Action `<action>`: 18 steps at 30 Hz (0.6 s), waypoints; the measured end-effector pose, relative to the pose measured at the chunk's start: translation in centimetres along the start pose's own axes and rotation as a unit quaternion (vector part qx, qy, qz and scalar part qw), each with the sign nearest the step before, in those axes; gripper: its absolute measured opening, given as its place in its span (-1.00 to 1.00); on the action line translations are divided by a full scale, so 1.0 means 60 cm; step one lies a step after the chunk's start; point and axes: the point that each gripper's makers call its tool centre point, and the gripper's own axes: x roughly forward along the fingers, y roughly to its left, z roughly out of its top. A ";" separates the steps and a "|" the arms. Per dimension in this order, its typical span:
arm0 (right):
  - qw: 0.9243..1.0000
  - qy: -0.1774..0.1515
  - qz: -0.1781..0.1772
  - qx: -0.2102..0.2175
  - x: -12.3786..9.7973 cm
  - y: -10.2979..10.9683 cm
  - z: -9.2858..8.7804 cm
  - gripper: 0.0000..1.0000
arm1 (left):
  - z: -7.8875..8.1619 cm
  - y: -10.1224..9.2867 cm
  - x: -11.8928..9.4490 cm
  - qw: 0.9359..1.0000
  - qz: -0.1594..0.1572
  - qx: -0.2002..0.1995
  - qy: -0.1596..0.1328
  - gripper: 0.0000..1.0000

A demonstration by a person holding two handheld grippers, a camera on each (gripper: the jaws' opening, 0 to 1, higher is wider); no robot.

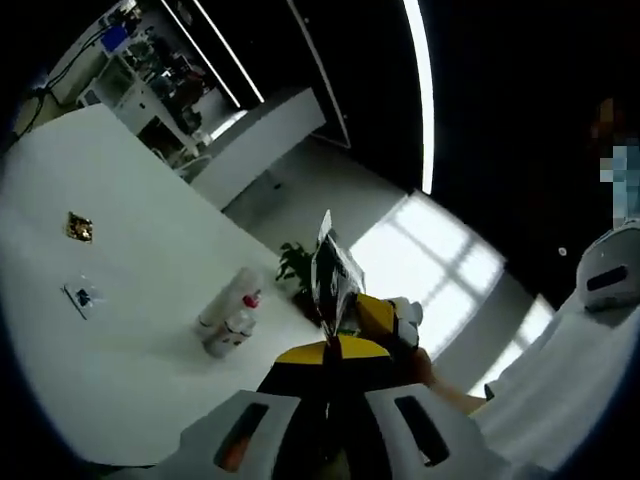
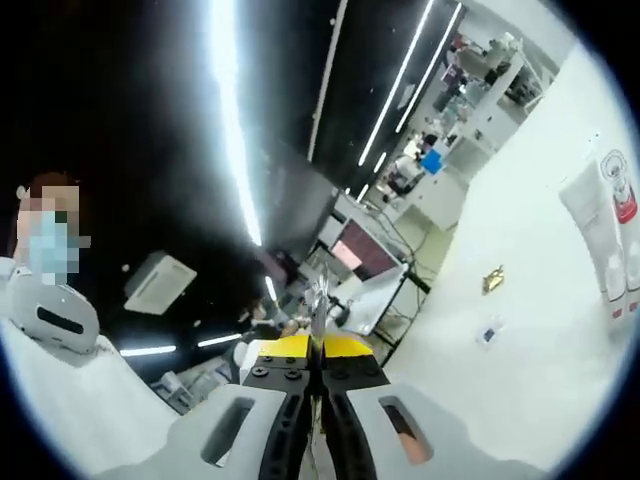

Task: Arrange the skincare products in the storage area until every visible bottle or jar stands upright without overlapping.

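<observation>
1. The left tool (image 1: 333,352) is seen clenched on a crinkled clear packet (image 1: 334,272), raised above the counter (image 1: 120,250).
2. The right tool (image 2: 318,350) is seen clenched, with a thin clear sliver pinched between its jaws.
3. Beyond, 2 white tubes (image 1: 228,310) are seen lying together on the counter.
4. Farther off, a small gold item (image 1: 79,227) is seen.

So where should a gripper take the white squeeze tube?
Mid-body of the white squeeze tube, jaws across its flat faces, coming from its open side: the red-labelled tube crowds its other side, and its crimped end looks too thin. The left gripper is shut on a foil sachet.
</observation>
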 end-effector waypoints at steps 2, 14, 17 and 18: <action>1.000 0.000 0.002 0.006 -0.001 -0.002 0.002 -0.99 | -0.001 -0.004 -0.001 1.000 -0.007 -0.003 -0.006 -1.00; 0.998 -0.030 0.009 0.051 0.001 0.007 0.037 -0.99 | -0.059 -0.015 -0.010 0.995 -0.043 0.057 0.069 -0.83; 0.998 -0.029 0.002 0.051 0.000 0.001 0.036 -0.99 | -0.048 -0.012 -0.009 0.997 -0.038 0.040 0.049 -0.93; 0.998 -0.031 -0.005 0.051 0.000 -0.005 0.036 -0.98 | -0.044 -0.016 -0.008 0.998 -0.045 0.026 0.043 -0.99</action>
